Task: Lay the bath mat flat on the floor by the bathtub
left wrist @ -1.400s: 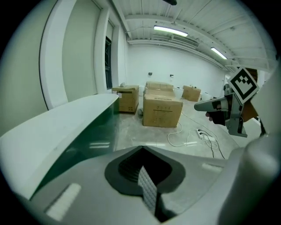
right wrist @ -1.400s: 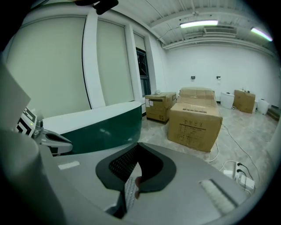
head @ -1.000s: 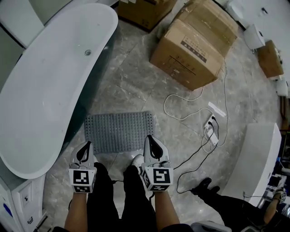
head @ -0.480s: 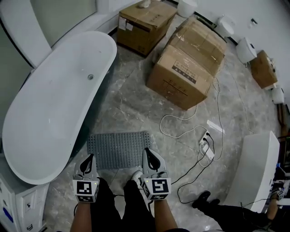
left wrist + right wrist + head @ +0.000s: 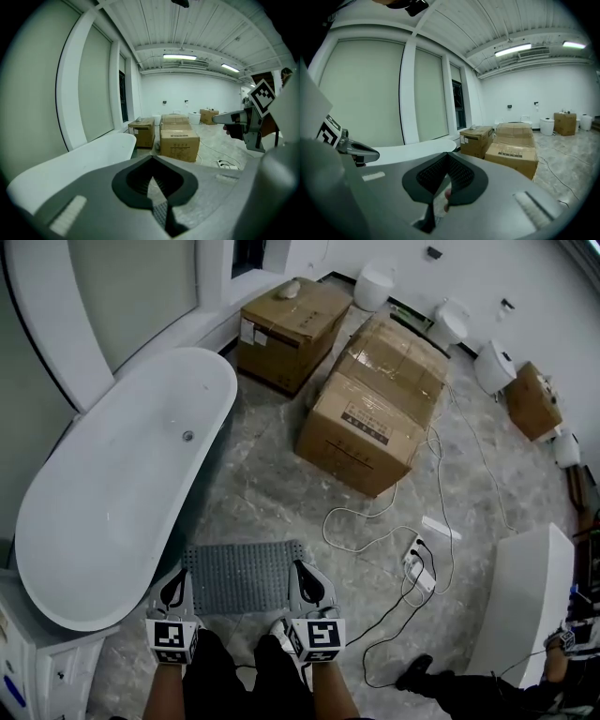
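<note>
The grey studded bath mat lies flat on the marble floor, its left end beside the white freestanding bathtub. In the head view my left gripper and right gripper hang side by side over the mat's near edge, above my legs. Both are shut with nothing held. From the left gripper view, its jaws point level across the room, with the bathtub to the left and the right gripper to the right. The right gripper view looks over its jaws toward the boxes.
Two cardboard boxes stand on the floor past the mat, with a third by the wall. A white power strip and loose cables lie to the right. A white fixture stands at far right, another person's shoe near it.
The head view has risen and now takes in more of the room. Both grippers stay shut over the mat's near edge. The mat has not moved.
</note>
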`<state>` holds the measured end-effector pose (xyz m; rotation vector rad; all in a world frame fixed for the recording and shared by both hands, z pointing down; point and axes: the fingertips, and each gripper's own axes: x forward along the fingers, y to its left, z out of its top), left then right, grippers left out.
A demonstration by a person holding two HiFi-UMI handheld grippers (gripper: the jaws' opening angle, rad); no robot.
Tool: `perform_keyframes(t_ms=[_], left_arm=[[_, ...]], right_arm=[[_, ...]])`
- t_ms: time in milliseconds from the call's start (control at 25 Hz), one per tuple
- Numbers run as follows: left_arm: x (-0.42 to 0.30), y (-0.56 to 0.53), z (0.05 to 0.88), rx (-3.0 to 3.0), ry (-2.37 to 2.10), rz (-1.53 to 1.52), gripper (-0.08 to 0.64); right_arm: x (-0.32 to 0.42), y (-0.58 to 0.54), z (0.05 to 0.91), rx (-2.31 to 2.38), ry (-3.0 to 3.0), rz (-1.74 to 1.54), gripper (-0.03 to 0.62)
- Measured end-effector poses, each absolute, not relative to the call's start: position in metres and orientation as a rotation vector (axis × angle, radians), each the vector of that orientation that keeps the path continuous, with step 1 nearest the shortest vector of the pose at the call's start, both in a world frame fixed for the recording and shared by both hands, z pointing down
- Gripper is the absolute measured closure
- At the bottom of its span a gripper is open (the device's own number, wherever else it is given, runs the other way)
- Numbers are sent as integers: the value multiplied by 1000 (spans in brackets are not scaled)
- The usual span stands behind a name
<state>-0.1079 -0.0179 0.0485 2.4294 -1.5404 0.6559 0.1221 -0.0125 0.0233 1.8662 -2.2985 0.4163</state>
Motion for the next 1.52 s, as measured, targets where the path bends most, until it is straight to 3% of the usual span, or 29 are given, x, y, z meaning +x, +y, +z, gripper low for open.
perform_keyframes(t_ms=[1520], left_arm=[[-75,-21,-98,2623,-1771,504,560]], right_arm=[[159,-11,-108,1921,-2546,262,568]])
